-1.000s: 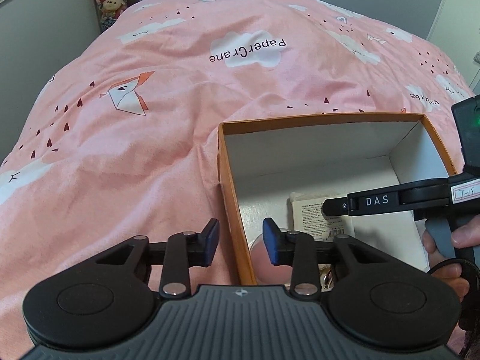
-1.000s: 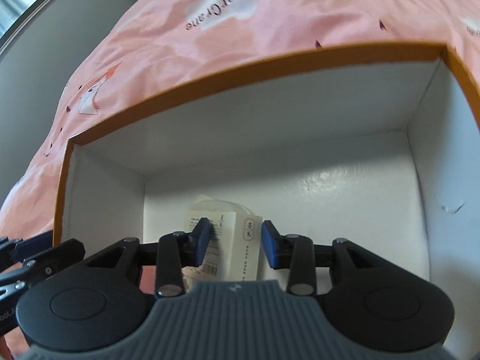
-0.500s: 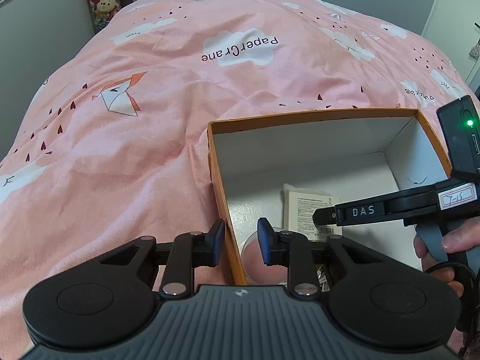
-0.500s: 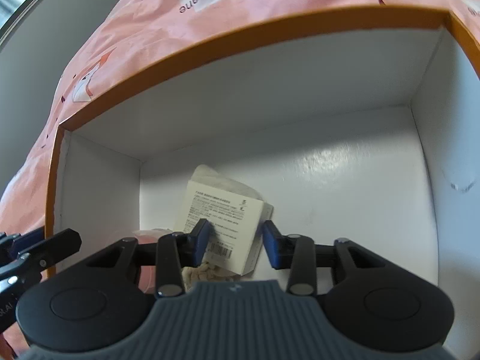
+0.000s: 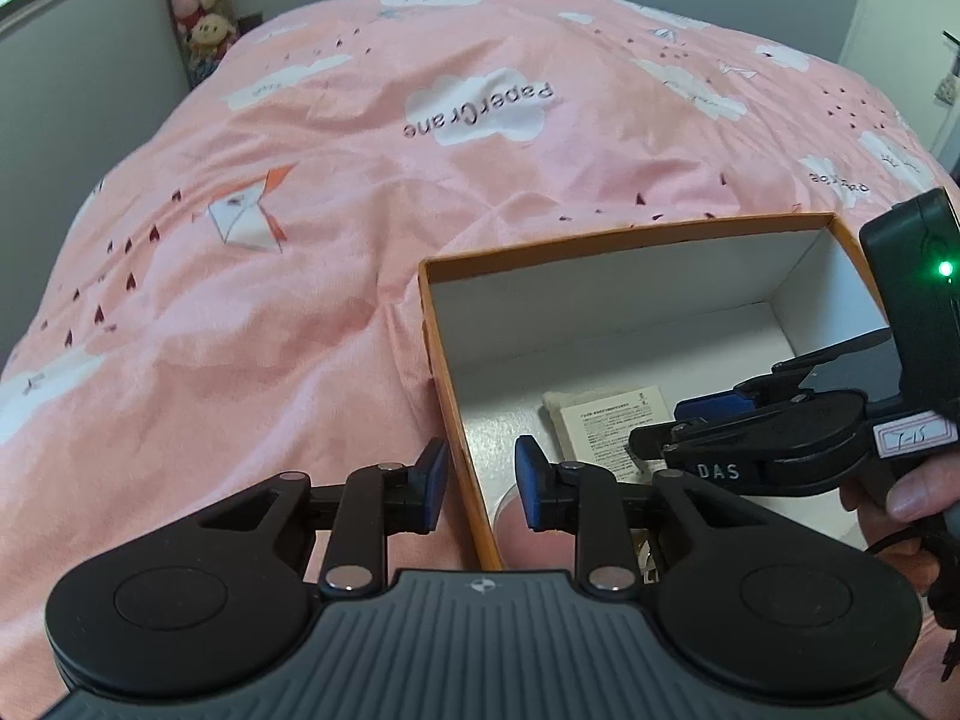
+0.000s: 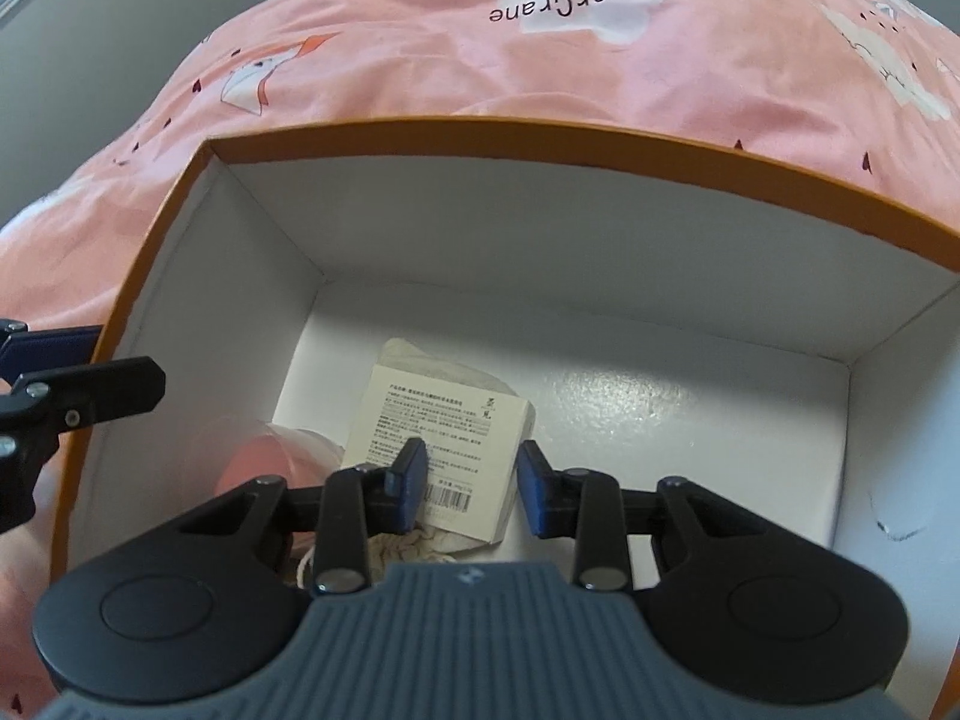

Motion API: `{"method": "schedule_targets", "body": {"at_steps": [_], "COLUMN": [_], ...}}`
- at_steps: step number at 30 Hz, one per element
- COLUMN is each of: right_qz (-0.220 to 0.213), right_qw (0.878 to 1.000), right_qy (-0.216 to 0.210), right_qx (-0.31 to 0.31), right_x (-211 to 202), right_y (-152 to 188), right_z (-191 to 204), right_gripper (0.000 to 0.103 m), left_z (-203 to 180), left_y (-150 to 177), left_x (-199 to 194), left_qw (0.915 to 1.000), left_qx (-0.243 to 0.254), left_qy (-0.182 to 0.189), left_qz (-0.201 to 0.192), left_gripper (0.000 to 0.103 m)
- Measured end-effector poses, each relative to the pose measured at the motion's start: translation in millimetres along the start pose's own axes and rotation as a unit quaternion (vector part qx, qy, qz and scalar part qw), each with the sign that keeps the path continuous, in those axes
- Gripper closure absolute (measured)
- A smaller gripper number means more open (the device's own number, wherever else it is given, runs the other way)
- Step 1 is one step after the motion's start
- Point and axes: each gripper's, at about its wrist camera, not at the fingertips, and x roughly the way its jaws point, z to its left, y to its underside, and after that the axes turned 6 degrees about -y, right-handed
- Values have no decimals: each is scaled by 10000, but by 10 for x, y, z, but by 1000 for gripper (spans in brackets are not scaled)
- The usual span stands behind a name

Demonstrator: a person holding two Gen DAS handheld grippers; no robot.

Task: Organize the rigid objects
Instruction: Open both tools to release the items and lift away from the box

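An orange box with a white inside (image 5: 600, 240) (image 6: 480, 132) lies open on the pink bed. In it lie a white printed carton (image 6: 444, 438) (image 5: 612, 426), a pink round container (image 6: 252, 462) (image 5: 528, 540) and a cream cloth bundle (image 6: 414, 540). My left gripper (image 5: 477, 492) is open and straddles the box's left wall without touching it. My right gripper (image 6: 471, 480) is open and empty, held above the carton inside the box; it also shows in the left wrist view (image 5: 690, 426).
The pink bedspread (image 5: 360, 180) with cloud prints spreads around the box. Stuffed toys (image 5: 204, 12) stand in the far left corner by the wall. The right half of the box floor (image 6: 690, 420) is bare white.
The right gripper has risen and pulled back from the carton, its jaws a little wider. The left gripper's jaws narrowed, then reopened around the box's left wall.
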Motion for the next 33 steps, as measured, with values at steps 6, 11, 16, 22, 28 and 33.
{"method": "schedule_targets", "body": {"at_steps": [6, 11, 16, 22, 28, 33], "right_qz": [-220, -741, -1338, -1513, -1360, -986], "right_qw": [9997, 9969, 9908, 9878, 9895, 9897], "right_qy": [106, 240, -155, -203, 35, 45], "right_qx": [-35, -123, 133, 302, 491, 1034], "right_x": [-297, -740, -1227, -1628, -1773, -1701], "right_y": [71, 299, 628, 1093, 1645, 2064], "right_z": [43, 139, 160, 245, 284, 198], "right_gripper": [69, 64, 60, 56, 55, 56], "left_z": [-18, -38, -69, -169, -288, -345], "left_y": [15, 126, 350, 664, 999, 1292], "left_x": [-337, -765, -1112, -1242, -1094, -795], "left_qw": [9991, 9932, 9848, 9833, 9820, 9831], "left_qx": [37, 53, 104, 24, 337, 338], "left_qy": [142, 504, 868, 1408, 1791, 1778], "left_qz": [-410, -1051, -1503, -1155, -500, 284], "left_gripper": [68, 59, 45, 34, 34, 37]}}
